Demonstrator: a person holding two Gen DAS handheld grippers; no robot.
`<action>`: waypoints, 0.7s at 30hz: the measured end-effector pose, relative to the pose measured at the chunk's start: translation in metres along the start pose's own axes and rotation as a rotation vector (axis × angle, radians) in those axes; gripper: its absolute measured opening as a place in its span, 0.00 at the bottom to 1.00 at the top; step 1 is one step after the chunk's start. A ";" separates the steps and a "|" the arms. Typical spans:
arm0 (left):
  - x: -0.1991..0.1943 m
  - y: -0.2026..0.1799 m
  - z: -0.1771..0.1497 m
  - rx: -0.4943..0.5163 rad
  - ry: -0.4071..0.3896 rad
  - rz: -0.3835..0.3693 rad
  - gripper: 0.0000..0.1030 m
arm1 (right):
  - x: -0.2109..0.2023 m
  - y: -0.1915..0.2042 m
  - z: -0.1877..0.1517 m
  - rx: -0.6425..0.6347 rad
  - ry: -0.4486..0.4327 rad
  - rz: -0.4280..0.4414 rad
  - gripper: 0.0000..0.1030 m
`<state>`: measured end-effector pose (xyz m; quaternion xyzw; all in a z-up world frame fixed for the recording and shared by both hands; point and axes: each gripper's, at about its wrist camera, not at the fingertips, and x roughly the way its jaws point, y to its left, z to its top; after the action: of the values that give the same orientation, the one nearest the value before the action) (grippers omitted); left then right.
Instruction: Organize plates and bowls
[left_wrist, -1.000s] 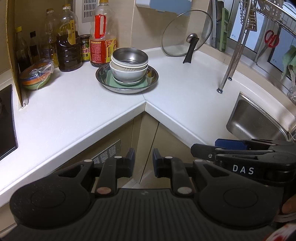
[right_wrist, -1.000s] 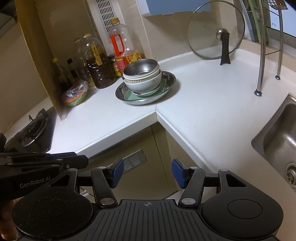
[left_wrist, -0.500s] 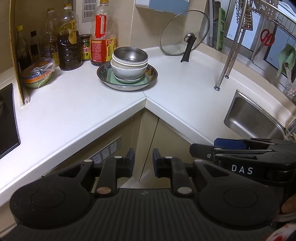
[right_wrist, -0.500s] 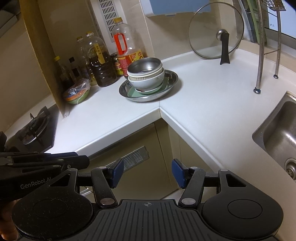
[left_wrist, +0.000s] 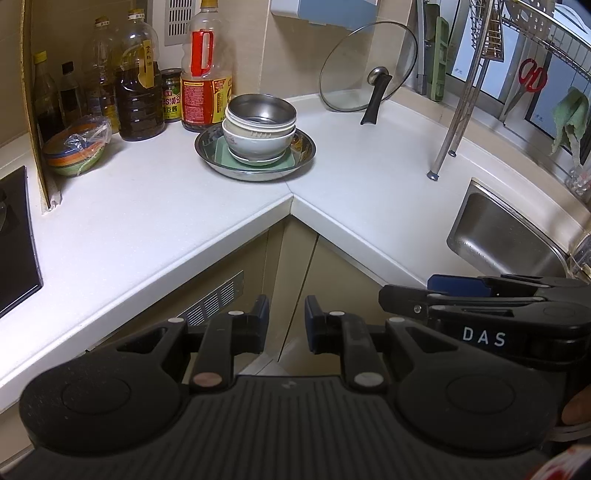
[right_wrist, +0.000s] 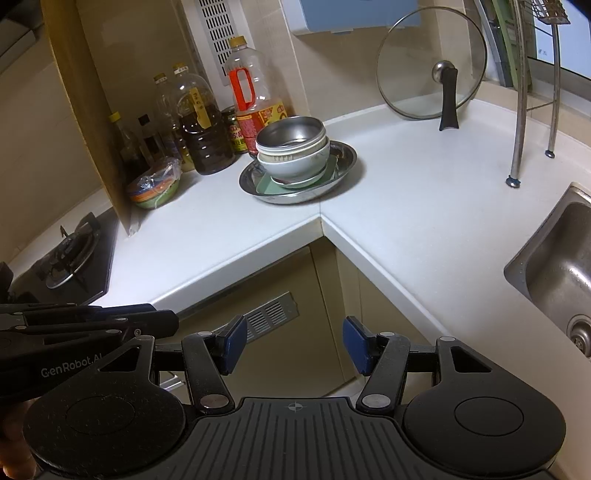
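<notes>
A stack of dishes sits at the back of the white corner counter: a steel bowl nested in white bowls, on a green square plate, inside a wide steel plate. My left gripper is open a small gap and empty, held in front of the counter corner, well short of the stack. My right gripper is open wider and empty, also short of the counter edge. Each gripper shows side-on in the other's view.
Oil and sauce bottles stand behind the stack. A wrapped stack of coloured bowls sits left. A glass pot lid leans on the wall. Sink and rack legs right; stove left.
Both grippers have drawn back slightly from the counter and shifted view; the dish stack looks a little farther and more to the right. Jaw openings are unchanged.
</notes>
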<state>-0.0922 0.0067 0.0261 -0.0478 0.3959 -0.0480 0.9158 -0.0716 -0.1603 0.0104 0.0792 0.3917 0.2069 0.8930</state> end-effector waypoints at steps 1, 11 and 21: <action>0.000 0.000 0.000 0.000 0.000 0.000 0.17 | 0.000 0.000 0.001 -0.001 -0.001 0.000 0.56; -0.002 0.001 0.000 0.000 -0.007 0.003 0.17 | -0.001 -0.001 0.002 -0.004 -0.005 0.002 0.56; -0.002 0.001 0.000 0.000 -0.006 0.002 0.17 | -0.002 0.000 0.002 -0.003 -0.003 0.001 0.56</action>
<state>-0.0935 0.0079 0.0275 -0.0477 0.3932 -0.0467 0.9170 -0.0709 -0.1610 0.0130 0.0783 0.3898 0.2080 0.8937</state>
